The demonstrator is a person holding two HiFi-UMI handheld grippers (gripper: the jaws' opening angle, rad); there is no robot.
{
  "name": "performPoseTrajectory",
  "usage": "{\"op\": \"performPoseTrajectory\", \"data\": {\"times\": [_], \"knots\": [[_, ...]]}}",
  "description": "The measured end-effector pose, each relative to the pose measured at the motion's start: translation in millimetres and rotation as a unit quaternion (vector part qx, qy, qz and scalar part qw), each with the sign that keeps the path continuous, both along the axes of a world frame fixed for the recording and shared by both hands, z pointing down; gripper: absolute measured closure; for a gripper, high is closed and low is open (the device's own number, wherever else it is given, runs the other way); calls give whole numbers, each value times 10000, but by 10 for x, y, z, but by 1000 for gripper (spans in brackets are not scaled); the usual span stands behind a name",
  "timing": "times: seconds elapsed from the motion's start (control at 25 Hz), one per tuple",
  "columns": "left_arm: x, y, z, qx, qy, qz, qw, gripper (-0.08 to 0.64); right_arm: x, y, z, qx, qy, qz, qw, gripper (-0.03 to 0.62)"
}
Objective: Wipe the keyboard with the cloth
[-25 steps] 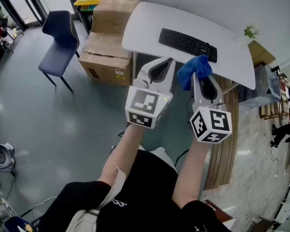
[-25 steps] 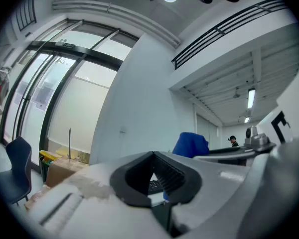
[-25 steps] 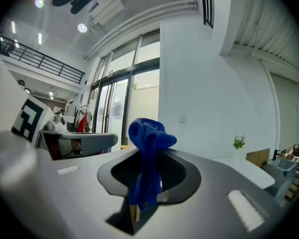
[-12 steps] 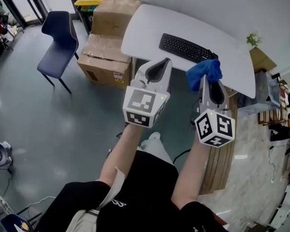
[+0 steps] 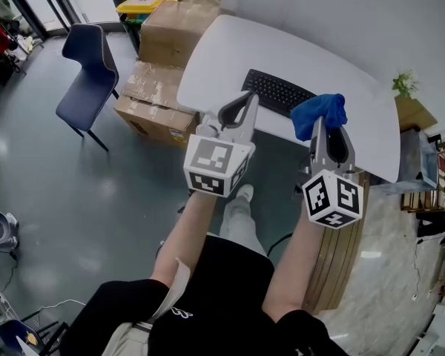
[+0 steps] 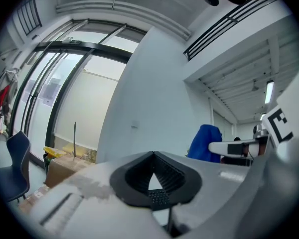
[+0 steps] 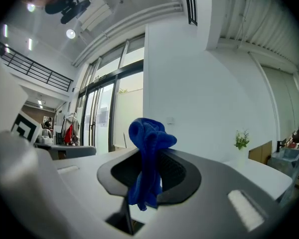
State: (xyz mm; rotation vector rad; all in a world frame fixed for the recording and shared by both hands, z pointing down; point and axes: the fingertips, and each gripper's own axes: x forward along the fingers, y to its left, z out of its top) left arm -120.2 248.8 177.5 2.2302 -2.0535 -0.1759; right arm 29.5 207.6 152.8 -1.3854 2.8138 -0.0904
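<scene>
One keyboard (image 5: 278, 93) in head view, right gripper (image 5: 317, 127) pinching cloth (image 5: 320, 112)

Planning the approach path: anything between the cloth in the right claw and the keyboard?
Nothing visible. The cloth, pinched in the right claw, hangs near the keyboard, which lies bare on the table. The left claw is off to the side.

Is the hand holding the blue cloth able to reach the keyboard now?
Probably yes. The right gripper, shut on the cloth, hangs close by the keyboard, and nothing on the table stands between them.
</scene>
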Motion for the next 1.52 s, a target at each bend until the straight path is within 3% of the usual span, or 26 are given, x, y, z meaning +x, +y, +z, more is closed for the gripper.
{"op": "performPoseTrajectory", "data": {"times": [0.32,0.56,0.92,1.52], "knots": [[149,-1506,348,-449,19,-112,9989,561,252,-1621,313,-408,-46,-42,9991,502],[45,-2230,320,-481,-69,-587,9971,561,373,-2568,313,-486,-229,-336,9980,502],[-53,-2706,232,-458,-247,-788,9955,561,-110,-2919,264,-335,-173,-1228,9917,502],[-148,-3093,272,-501,-233,-726,9958,561,-274,-3260,295,-318,-41,-1267,9914,502]]}}
